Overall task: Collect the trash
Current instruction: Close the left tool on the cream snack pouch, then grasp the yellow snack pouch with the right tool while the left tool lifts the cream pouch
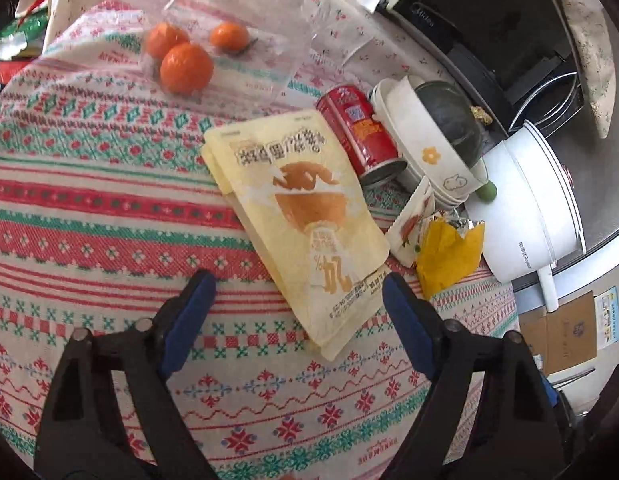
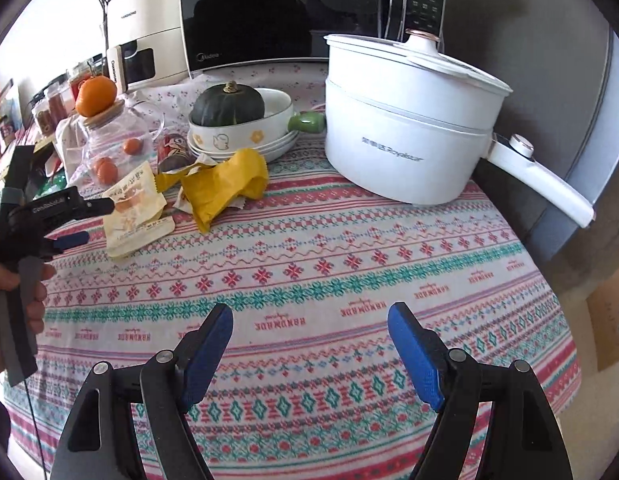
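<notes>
Left tongs (image 1: 295, 286): spread, nothing pinched. The right blue pad (image 1: 405, 312) overlaps the near corner of the pouch (image 1: 305, 216); contact cannot be confirmed. Right tongs (image 2: 309, 318): spread, empty, above bare cloth (image 2: 349, 272) near the front edge of the bench.

Trash location: the cream pouch lies flat on the bench, near the middle of the left wrist view. Just beside it, toward the right edge, lie a torn white sachet (image 1: 413, 220) and a crumpled yellow wrapper (image 1: 449, 254). A red can (image 1: 359, 128) lies on its side, touching the pouch's far edge.

Containers:
- Stacked white bowls (image 2: 245, 136), behind the wrapper; the top bowl holds a dark green squash (image 2: 227, 106).
- Clear bag (image 1: 229, 32), toward the far edge; holds three oranges (image 1: 185, 68).
- Glass jar (image 2: 121, 140), with one orange (image 2: 95, 96) on its wooden lid.
- White pot (image 2: 405, 128), lidded, at the right rear; its handle projects past the bench edge.

A microwave (image 2: 269, 12) stands along the back edge.

Open room: the front half of the bench is free cloth, from the pouch to the right edge. A hand (image 2: 13, 292) grips the left tool at the bench's left edge.
</notes>
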`<state>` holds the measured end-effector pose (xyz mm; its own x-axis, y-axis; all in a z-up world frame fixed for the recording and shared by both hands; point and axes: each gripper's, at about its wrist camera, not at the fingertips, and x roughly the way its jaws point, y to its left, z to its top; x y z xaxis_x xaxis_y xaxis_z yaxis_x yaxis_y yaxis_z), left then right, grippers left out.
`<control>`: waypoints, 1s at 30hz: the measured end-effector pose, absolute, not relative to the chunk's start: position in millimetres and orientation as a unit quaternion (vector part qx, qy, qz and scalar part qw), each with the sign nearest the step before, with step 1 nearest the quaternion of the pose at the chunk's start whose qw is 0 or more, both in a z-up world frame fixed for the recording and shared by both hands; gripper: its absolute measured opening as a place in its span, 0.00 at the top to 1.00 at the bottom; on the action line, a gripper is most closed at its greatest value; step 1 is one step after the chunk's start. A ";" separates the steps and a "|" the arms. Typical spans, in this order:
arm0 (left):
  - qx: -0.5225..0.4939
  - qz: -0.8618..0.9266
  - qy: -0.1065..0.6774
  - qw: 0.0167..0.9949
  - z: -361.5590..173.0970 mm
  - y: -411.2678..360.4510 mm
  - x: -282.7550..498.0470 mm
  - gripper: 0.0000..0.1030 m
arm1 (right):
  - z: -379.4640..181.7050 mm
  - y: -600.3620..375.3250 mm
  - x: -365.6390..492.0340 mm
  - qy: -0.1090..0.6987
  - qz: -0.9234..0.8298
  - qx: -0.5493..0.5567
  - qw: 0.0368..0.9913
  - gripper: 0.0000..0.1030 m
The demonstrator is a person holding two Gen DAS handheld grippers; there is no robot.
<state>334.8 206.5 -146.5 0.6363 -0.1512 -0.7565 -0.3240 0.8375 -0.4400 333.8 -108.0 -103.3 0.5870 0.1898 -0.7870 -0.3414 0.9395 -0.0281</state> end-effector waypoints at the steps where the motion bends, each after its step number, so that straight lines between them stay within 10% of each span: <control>1: -0.274 0.045 0.434 0.857 -148.5 201.7 338.7 0.18 | -105.3 -104.4 337.0 0.426 0.152 -0.096 0.887 0.21; 6: -0.218 0.059 0.445 0.867 -147.7 177.4 345.7 0.27 | -117.5 -102.4 345.2 0.425 0.147 -0.099 0.887 0.21; 13: -0.108 0.094 0.459 0.877 -152.1 158.6 348.6 0.90 | -134.0 -108.8 337.8 0.446 0.140 -0.103 0.878 0.21; 30: -0.142 0.028 0.473 0.869 -128.8 201.7 327.4 0.99 | -121.1 -98.8 352.9 0.451 0.146 -0.058 0.879 0.21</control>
